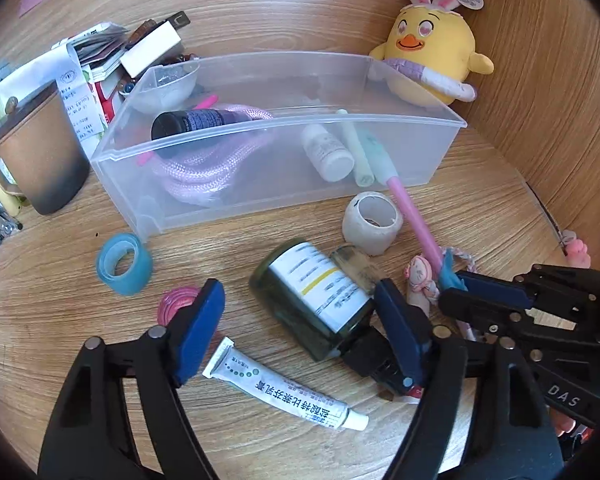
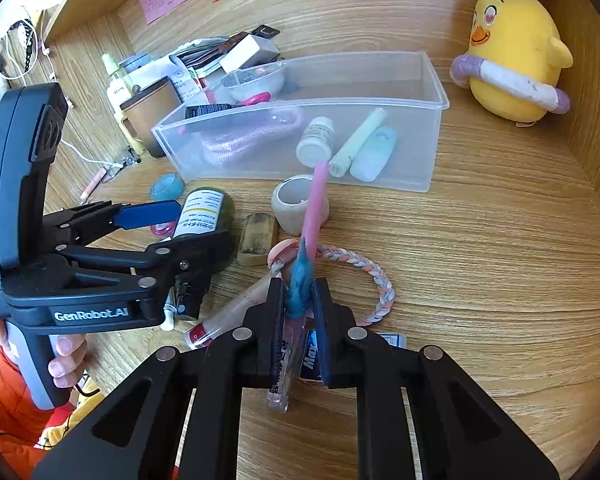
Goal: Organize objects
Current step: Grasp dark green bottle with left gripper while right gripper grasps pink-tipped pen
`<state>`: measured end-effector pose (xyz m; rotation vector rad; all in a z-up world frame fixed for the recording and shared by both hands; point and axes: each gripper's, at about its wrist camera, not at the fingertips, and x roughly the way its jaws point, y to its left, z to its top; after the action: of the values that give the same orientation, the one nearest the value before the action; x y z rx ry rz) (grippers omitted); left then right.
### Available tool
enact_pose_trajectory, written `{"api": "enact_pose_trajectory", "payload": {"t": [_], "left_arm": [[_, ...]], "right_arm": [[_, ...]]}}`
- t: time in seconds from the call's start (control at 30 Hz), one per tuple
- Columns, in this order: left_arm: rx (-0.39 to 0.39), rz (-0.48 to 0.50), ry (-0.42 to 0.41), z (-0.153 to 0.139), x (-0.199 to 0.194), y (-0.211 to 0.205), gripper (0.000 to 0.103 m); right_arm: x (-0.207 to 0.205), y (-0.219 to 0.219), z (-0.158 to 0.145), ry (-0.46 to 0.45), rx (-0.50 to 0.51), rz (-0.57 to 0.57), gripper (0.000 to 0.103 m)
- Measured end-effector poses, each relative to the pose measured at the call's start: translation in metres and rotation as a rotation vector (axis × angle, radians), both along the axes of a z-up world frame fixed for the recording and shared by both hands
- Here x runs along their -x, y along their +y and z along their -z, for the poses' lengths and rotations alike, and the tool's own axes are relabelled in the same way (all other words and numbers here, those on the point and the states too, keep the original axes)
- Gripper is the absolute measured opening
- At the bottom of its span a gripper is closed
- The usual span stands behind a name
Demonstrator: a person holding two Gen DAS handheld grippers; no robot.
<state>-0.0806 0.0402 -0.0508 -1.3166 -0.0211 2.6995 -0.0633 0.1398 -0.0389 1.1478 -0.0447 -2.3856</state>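
Setting: wooden desk (image 2: 480, 240) boxed in by wooden walls, cluttered with small items in front of a clear plastic bin (image 2: 436, 100).

Task's thing: pink pen with a blue end (image 2: 315, 200), pinched at its blue end by the right tongs (image 2: 300, 304), whose fingers were pressed together on it.

Long axis: the pen ran straight ahead from the right tongs, its pink tip pointing at the bin's near wall, by the white tape roll (image 2: 288, 204). Whether it was lifted clear of the desk could not be told.

Direction to go: the bin lay directly forward of the pen's tip, so the pen would likely need to rise over the wall before release.

Nearer hand: the right, already holding the pen.

Left tongs (image 1: 300, 312): spread wide, straddling a dark green bottle (image 1: 312, 300) lying on its side, not yet gripping it.

Nearby: braided ring (image 2: 376, 280) under the pen; ointment tube (image 1: 284, 392); blue tape roll (image 1: 124, 266).

Far right: yellow chick plush (image 2: 516, 56).
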Motion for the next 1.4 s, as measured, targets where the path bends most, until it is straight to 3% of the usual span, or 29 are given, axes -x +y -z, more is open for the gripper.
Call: {"api": "enact_pose_trajectory", "payload": {"t": [0.07, 0.33, 0.7, 1.1, 1.4], "left_arm": [[-0.006, 0.012, -0.014, 0.003, 0.002, 0.002, 0.065], [0.006, 0.004, 0.026, -0.003, -0.004, 0.003, 0.064], [0.012, -0.044, 0.182, -0.047, -0.013, -0.007, 0.064], [-0.018, -0.114, 0.311, -0.103, 0.001, -0.029, 0.064], [-0.068, -0.179, 0.3, -0.109, 0.037, -0.037, 0.064]], "right_arm": [[-0.001, 0.002, -0.002, 0.009, 0.005, 0.01, 0.013], [-0.005, 0.013, -0.014, 0.041, 0.036, 0.045, 0.013], [-0.001, 0.023, -0.048, 0.13, 0.079, 0.082, 0.013], [0.032, 0.017, -0.09, 0.247, 0.069, 0.085, 0.013], [0.077, 0.003, -0.108, 0.291, 0.027, 0.09, 0.013]]}}
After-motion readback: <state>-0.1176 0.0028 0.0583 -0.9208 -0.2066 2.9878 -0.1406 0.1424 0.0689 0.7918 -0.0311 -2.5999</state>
